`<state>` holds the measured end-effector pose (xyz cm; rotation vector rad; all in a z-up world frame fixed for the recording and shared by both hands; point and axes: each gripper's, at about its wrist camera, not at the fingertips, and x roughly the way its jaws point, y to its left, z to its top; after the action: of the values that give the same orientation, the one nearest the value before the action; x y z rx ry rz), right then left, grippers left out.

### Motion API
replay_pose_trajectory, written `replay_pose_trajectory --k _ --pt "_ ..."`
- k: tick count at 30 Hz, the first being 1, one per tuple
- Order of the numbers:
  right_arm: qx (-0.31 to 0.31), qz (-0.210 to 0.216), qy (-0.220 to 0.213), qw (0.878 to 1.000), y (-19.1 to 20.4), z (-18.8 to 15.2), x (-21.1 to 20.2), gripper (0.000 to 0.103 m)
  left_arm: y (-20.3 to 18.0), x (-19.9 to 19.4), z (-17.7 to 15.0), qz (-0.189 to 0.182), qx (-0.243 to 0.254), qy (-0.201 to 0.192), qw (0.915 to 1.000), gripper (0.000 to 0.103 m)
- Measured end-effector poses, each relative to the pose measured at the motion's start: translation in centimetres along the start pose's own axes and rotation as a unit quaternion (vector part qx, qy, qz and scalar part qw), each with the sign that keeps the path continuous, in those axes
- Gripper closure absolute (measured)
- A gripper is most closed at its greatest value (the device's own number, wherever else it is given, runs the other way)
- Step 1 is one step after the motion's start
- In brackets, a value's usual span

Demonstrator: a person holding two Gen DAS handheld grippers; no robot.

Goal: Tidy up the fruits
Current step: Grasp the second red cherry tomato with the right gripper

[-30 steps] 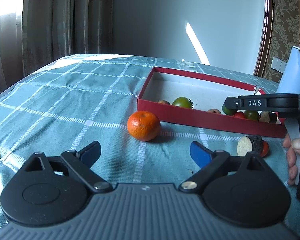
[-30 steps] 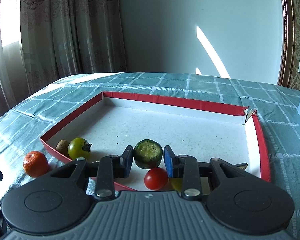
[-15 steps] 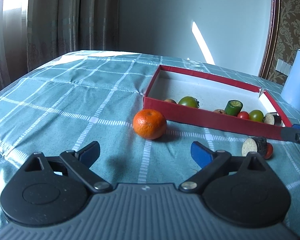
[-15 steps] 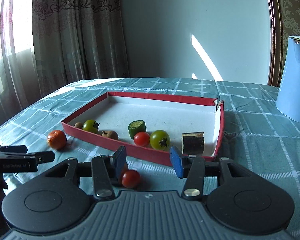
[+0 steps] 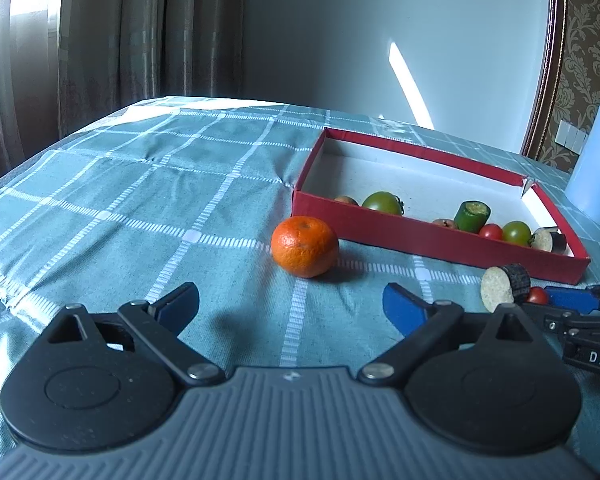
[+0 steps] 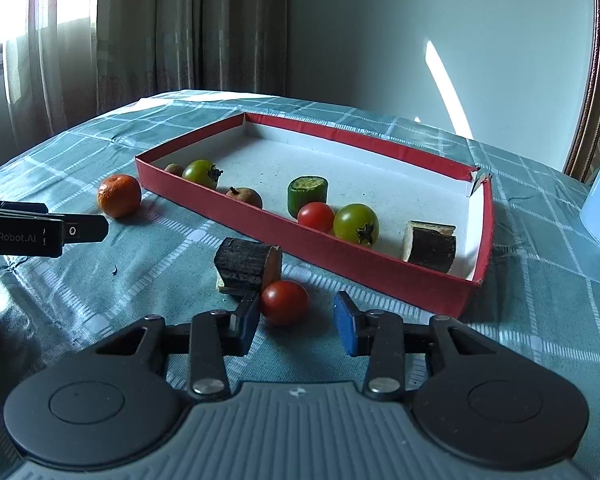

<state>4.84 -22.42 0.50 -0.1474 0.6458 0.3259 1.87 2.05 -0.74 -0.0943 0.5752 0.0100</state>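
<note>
The right gripper, "DAS" printed on its side in the left view, has just been closing; its blue pads flank a small red cherry tomato on the teal checked counter cloth, left pad touching, right pad w/ a gap, so not clamped. The left gripper, marked "GenRobot.AI", is spread wide & empty near a round orange mandarin. A dark-skinned cut eggplant chunk sits just behind the tomato, outside the shallow red cardboard box holding other produce.
</note>
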Motion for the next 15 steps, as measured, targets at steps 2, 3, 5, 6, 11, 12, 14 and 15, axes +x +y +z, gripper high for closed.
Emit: replay_pose_trajectory --k 2,3,5,6,11,12,14,15 --pt "0.0 -0.003 -0.003 1.0 0.2 -0.1 0.1 0.077 0.0 0.0 0.0 -0.001 0.0 0.0 1.0 0.005" --pt "0.003 -0.001 -0.005 1.0 0.1 -0.1 0.1 0.077 0.0 0.0 0.0 -0.002 -0.001 0.0 1.0 0.005" --pt "0.01 0.002 -0.008 1.0 -0.1 -0.2 0.0 0.077 0.0 0.0 0.0 -0.003 -0.001 0.001 1.0 0.005" --pt "0.016 0.001 -0.013 1.0 -0.2 -0.3 -0.2 0.077 0.0 0.0 0.0 -0.003 -0.001 0.001 1.0 0.005" --pt "0.047 0.004 -0.034 0.998 -1.4 -0.9 -1.4 0.077 0.0 0.0 0.0 -0.002 0.0 0.003 1.0 0.005" --pt "0.053 0.005 -0.038 0.998 -1.5 -1.1 -1.7 0.077 0.0 0.0 0.0 -0.001 0.0 0.003 1.0 0.005" --pt "0.06 0.005 -0.044 0.997 -1.8 -1.3 -2.1 0.077 -0.1 0.1 0.0 0.001 0.0 0.004 1.0 0.005" --pt "0.065 0.004 -0.047 0.997 -2.0 -1.4 -2.3 0.077 -0.1 0.1 0.0 0.002 0.0 0.005 1.0 0.005"
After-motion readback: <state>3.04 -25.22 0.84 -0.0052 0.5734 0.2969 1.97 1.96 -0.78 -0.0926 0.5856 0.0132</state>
